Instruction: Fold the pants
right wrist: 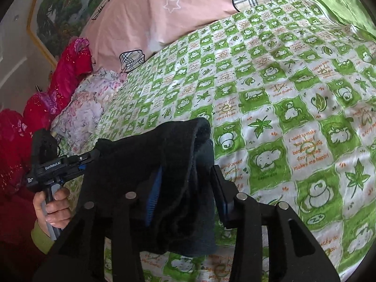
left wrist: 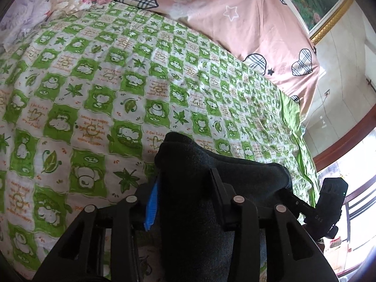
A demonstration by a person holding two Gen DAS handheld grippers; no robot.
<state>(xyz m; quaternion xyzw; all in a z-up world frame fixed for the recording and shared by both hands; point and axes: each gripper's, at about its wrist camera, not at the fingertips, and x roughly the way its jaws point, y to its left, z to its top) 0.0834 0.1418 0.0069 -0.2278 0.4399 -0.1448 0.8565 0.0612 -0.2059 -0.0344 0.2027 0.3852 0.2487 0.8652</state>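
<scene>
The dark navy pants hang bunched between both grippers, lifted above the green checked bedsheet. My left gripper is shut on one end of the pants, with a blue finger pad showing at the cloth's left side. My right gripper is shut on the other end of the pants, which drape down over its fingers. The left gripper also shows in the right wrist view, held by a hand, with the cloth stretched across to it. The right gripper's body shows at the right of the left wrist view.
A pink quilt with plaid hearts lies along the far side of the bed. A floral cloth and red bedding lie at one end. A framed picture hangs on the wall. The sheet's edge drops off near a window.
</scene>
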